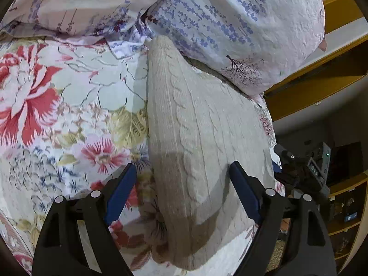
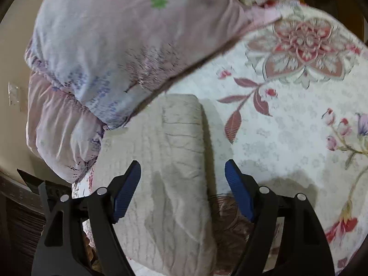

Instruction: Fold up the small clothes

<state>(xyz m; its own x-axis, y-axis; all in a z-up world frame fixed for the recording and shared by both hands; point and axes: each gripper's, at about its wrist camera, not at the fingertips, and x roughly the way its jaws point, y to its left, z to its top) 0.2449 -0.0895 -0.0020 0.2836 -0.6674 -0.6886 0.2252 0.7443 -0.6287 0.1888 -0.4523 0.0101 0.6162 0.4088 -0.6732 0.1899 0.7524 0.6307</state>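
Observation:
A cream cable-knit sweater [image 1: 195,133] lies folded on the floral bedsheet [image 1: 69,96], its far end tucked against a pillow. My left gripper [image 1: 182,174] hovers over its near part, open, blue pads apart with knit showing between them but not pinched. In the right wrist view the same sweater [image 2: 174,151] shows a folded strip on top. My right gripper [image 2: 182,172] stands open above it, pads clear of the cloth.
A lavender-print pillow [image 1: 241,27] and a bunched quilt [image 2: 110,46] crowd the far side of the sweater. Yellow wooden shelving [image 1: 322,80] and dark equipment [image 1: 306,168] stand beyond the bed edge on the right. Floral sheet [image 2: 287,126] spreads to the right.

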